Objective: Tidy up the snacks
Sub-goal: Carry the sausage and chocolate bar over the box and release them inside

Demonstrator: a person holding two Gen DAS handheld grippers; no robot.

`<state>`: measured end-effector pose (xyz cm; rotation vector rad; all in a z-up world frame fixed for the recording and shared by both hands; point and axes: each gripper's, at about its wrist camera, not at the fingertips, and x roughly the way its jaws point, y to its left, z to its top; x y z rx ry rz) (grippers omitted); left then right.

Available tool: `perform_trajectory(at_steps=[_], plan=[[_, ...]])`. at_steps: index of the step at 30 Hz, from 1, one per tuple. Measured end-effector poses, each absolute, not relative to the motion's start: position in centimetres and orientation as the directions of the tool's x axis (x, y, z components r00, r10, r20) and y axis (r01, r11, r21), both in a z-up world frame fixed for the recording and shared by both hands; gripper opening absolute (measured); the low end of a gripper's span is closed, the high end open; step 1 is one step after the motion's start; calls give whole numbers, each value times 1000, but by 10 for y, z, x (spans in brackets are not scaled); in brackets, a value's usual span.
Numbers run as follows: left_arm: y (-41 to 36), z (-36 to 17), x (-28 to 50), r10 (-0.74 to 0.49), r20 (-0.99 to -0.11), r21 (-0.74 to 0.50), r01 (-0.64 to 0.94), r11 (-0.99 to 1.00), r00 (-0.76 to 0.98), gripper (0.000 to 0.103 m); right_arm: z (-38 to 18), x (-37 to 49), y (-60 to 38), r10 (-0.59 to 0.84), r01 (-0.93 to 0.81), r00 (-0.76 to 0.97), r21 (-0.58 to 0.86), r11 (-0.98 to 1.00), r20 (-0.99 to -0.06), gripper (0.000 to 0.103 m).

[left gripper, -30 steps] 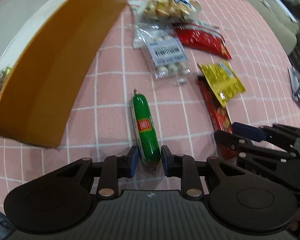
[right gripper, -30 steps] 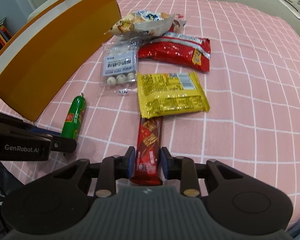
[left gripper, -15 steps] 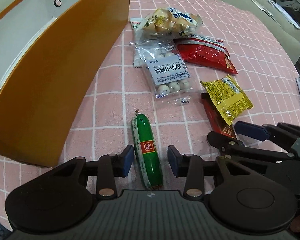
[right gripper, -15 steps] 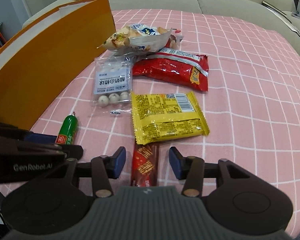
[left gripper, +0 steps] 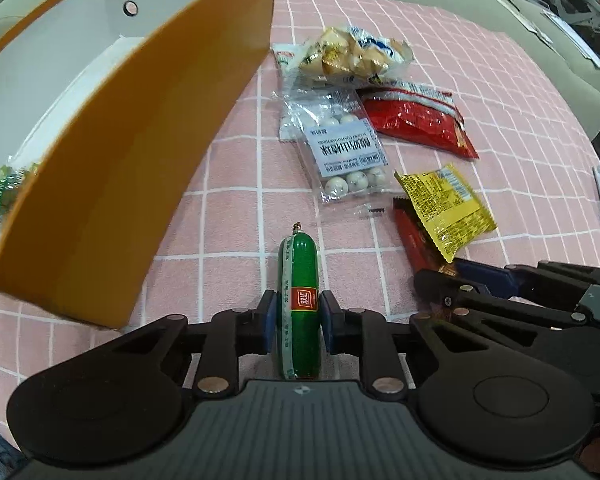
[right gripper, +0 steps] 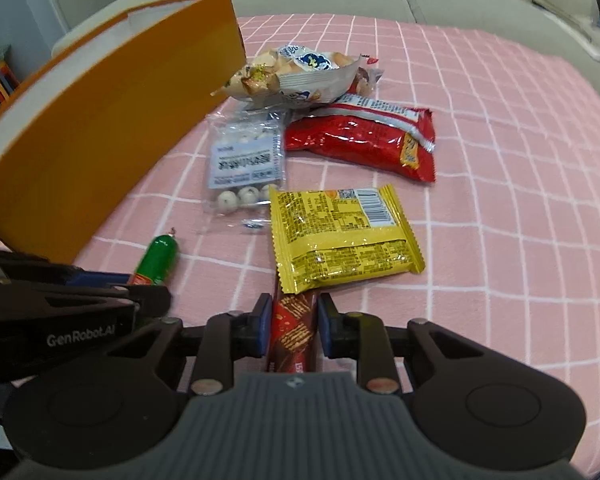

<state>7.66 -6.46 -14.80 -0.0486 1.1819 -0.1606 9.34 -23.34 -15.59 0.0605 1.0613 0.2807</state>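
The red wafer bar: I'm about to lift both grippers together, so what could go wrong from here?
The yellow packet overlaps the red wafer bar held in the right gripper, so lifting may drag it along. The left gripper pinches the green sausage near its close end, so it could droop or slip.

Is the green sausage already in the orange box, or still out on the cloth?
Out. The sausage lies on the pink cloth beside the box, with the left claw shut on it.
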Motion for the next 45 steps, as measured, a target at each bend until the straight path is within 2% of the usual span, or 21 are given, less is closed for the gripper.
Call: perform_trajectory(at_steps=[9,26,32,39,45], plan=[[-53,-116,68,-174,-888,-160,70,985,425,25,-129,88,-233,378,-188,462,328,926,-802,20],[-23,-28,60,-223,-776,-230,64,971,590,25,-42,77,-220,426,-293,605,310,905,-673,20],[8,-1,66,-194,-749,-202,60,977,634,25,-14,87,-198,462,-355,620,300,886,-634,20],[52,19,84,-141,-754,-170,17,985,641,25,8,111,-148,525,-452,591,287,845,-613,20],[83,14,107,-132,-793,-175,-15,984,595,25,10,137,-101,556,-510,535,281,813,-635,20]])
